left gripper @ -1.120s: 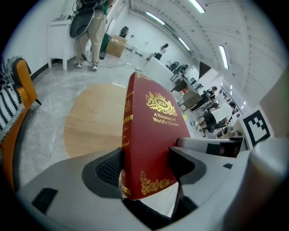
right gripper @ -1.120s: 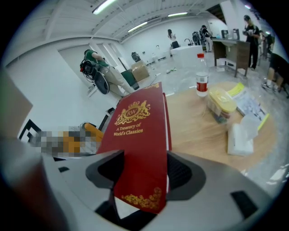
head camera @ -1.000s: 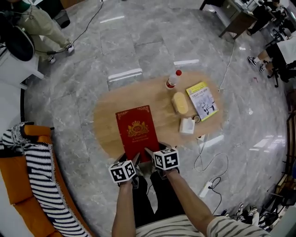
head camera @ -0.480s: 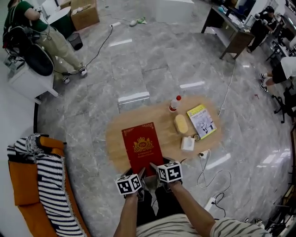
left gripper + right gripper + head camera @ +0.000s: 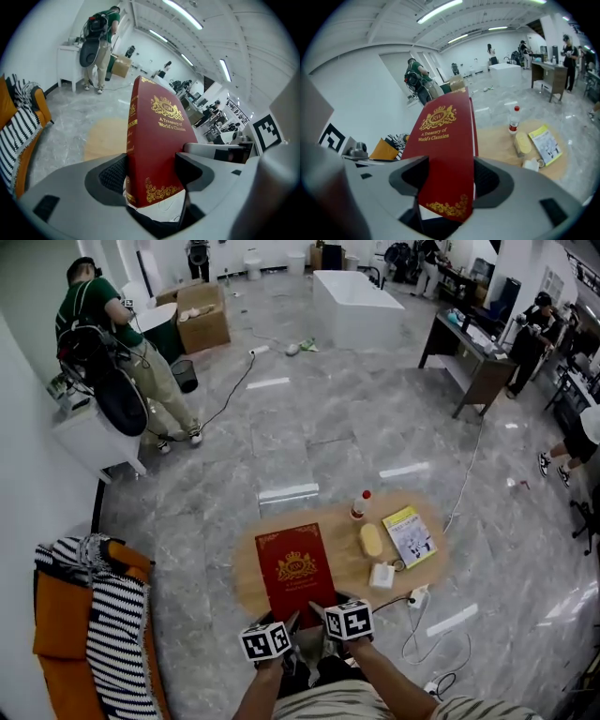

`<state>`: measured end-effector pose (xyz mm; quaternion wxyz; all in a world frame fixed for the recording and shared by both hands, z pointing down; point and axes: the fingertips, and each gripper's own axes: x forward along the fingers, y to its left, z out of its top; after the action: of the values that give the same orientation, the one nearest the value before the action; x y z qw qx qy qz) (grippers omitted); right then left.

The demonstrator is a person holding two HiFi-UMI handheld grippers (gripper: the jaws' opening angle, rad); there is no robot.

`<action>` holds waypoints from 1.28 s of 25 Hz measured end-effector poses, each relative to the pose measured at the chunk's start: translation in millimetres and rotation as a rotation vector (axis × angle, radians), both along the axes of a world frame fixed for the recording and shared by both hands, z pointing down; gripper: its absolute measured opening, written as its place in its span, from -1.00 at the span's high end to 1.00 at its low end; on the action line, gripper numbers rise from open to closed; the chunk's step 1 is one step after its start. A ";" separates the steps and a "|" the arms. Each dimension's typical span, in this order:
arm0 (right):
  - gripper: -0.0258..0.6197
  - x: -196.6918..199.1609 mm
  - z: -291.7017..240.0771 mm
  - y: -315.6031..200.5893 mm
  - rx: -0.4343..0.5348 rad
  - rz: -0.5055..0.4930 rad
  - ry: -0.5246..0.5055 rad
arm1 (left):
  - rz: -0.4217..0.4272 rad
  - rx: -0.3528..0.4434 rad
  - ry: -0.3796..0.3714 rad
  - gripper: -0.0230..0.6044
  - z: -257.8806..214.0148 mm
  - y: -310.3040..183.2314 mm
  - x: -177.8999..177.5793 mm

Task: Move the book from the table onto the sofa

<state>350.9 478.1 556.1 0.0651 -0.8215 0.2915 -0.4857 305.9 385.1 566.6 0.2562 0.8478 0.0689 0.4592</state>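
— Where do we have the book (image 5: 296, 568) now?

— Clamped at its near edge by both of ours. The left hand-held gripper (image 5: 151, 172) has its jaws pressed on the spine corner, and the right hand-held gripper (image 5: 446, 177) has its jaws closed on the cover just beside it, to the left one's right.

— And against a second ago?

— Back then the book lay flat on the worktop (image 5: 246, 582), with both hand-held grippers at its near edge. Now it tilts up and away from the jaws, far end raised, and we see bare wood beyond and below it in both gripper views. Our head view has risen too: the worktop looks smaller and lies further ahead of the hand-held grippers, and much more of the room shows beyond it.

— The sofa (image 5: 58, 634)?

— Well off to the left of the left hand-held gripper, with a striped blanket (image 5: 114, 643) draped on it. The book is nowhere near it yet.

— The other things?

— The bottle (image 5: 358, 505) and the yellow booklet (image 5: 409, 535) sit ahead and to the right of the right hand-held gripper, arranged as before.
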 end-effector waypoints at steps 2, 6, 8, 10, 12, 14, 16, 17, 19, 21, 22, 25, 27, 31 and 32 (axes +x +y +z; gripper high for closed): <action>0.00 0.5 -17.3 -2.1 0.005 -0.005 0.024 | -0.006 0.009 0.026 -0.11 -16.9 -2.0 0.3; 0.00 1.9 -37.3 -6.8 0.020 -0.015 0.038 | -0.024 0.023 0.056 -0.11 -38.3 -5.1 0.5; 0.00 0.2 -43.9 -9.9 0.020 -0.029 0.040 | -0.031 0.014 0.060 -0.11 -44.0 -6.6 -2.1; 0.00 0.2 -51.5 -11.7 0.019 -0.041 0.049 | -0.040 0.008 0.066 -0.11 -50.3 -6.7 -2.7; 0.00 4.4 -62.0 -12.6 0.024 -0.049 0.065 | -0.051 0.008 0.079 -0.11 -60.3 -6.0 1.0; 0.00 6.0 -71.9 -14.9 0.029 -0.058 0.078 | -0.064 0.018 0.091 -0.11 -70.6 -8.4 2.2; 0.00 5.7 -79.7 -20.5 0.034 -0.069 0.093 | -0.078 0.028 0.103 -0.11 -78.5 -15.1 1.1; 0.00 6.4 -83.4 -24.3 0.037 -0.075 0.101 | -0.085 0.030 0.110 -0.11 -81.9 -18.7 1.3; 0.00 8.4 -89.9 -32.5 0.043 -0.091 0.114 | -0.099 0.031 0.123 -0.11 -88.2 -24.8 2.0; 0.00 8.8 -93.9 -40.5 0.051 -0.115 0.122 | -0.125 0.042 0.130 -0.11 -93.0 -32.4 0.1; 0.00 8.5 -95.4 -44.3 0.055 -0.127 0.125 | -0.140 0.048 0.134 -0.11 -94.5 -36.0 -1.4; 0.00 6.2 -97.7 -54.2 0.056 -0.169 0.135 | -0.185 0.051 0.144 -0.11 -96.7 -43.3 -6.9; 0.00 3.5 -97.5 -62.3 0.057 -0.196 0.135 | -0.212 0.056 0.147 -0.11 -96.7 -49.3 -11.4; 0.00 -6.1 -100.2 -78.6 0.072 -0.254 0.124 | -0.278 0.072 0.143 -0.11 -102.0 -61.9 -26.3; 0.00 -10.3 -100.5 -83.4 0.078 -0.277 0.122 | -0.302 0.073 0.141 -0.11 -102.5 -64.8 -32.5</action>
<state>340.7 394.7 455.6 0.0114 -0.7982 0.4240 -0.4277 273.4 320.4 464.1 0.2861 0.8872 -0.0583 0.3572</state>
